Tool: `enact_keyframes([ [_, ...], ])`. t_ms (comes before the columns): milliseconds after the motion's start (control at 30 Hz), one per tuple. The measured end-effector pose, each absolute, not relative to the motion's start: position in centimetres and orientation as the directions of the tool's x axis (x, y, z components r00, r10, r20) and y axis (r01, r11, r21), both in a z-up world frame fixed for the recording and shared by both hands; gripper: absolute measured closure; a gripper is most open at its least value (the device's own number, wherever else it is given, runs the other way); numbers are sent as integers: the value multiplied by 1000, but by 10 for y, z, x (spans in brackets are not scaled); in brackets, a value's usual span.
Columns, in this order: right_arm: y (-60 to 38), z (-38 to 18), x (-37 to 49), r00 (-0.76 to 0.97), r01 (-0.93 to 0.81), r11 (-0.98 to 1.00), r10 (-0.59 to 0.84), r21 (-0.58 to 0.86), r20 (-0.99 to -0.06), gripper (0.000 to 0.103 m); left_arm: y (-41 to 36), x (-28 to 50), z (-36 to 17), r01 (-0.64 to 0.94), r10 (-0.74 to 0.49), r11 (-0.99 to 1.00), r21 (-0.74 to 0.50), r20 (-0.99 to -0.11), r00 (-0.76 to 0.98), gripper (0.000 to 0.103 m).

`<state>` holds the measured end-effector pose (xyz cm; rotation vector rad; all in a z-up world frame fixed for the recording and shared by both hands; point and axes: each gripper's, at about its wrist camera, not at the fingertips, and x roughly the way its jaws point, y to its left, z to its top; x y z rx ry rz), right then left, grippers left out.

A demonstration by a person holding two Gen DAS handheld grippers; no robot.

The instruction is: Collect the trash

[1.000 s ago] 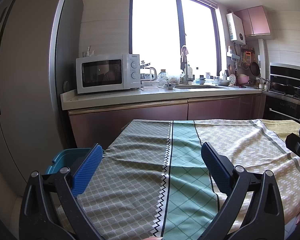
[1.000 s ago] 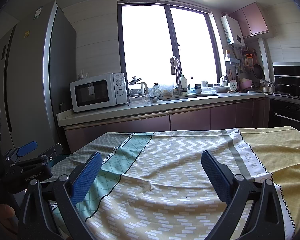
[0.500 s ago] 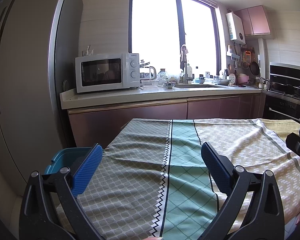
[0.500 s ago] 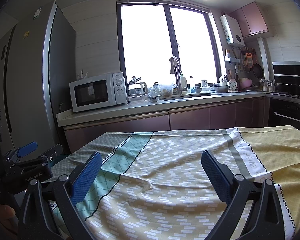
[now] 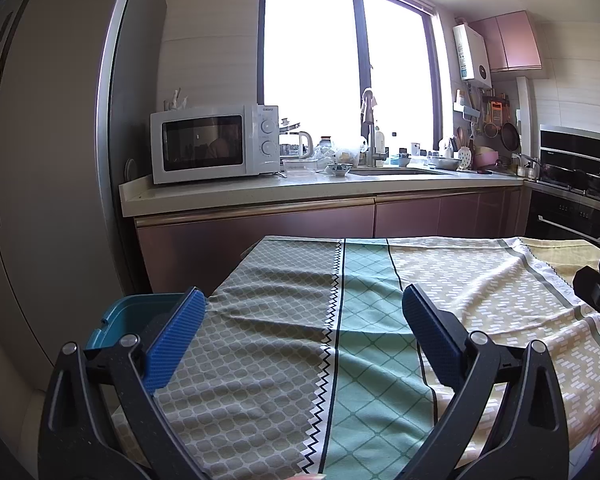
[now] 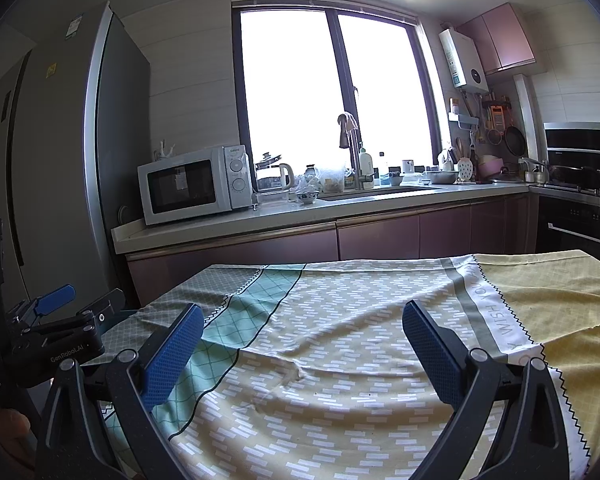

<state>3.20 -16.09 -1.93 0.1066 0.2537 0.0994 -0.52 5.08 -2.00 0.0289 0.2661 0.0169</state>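
Hovering left gripper [image 5: 302,332]: jaws wide apart, empty, over tablecloth [image 5: 284,320]
Right gripper [image 6: 302,338]: likewise spread, empty
Teal bin [image 5: 136,316]: beside table's left edge

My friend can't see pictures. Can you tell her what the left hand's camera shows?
The open left gripper hovers over a table under a patterned tablecloth, holding nothing. A teal bin sits at the table's left edge. Behind are a counter with a white microwave, a sink, and a bright window.
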Motion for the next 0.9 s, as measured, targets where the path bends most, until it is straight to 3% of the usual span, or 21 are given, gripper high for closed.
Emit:
enact_keyframes([
  [500, -161, -20, 32, 963, -82, 989, 110, 121, -245, 7, 48, -2, -23, -14, 19, 1000, 19, -274, 962, 6],
  [900, -178, -28, 38, 961, -38, 988, 77, 150, -264, 7, 34, 16, -30, 4, 7, 999, 33, -331, 943, 6],
])
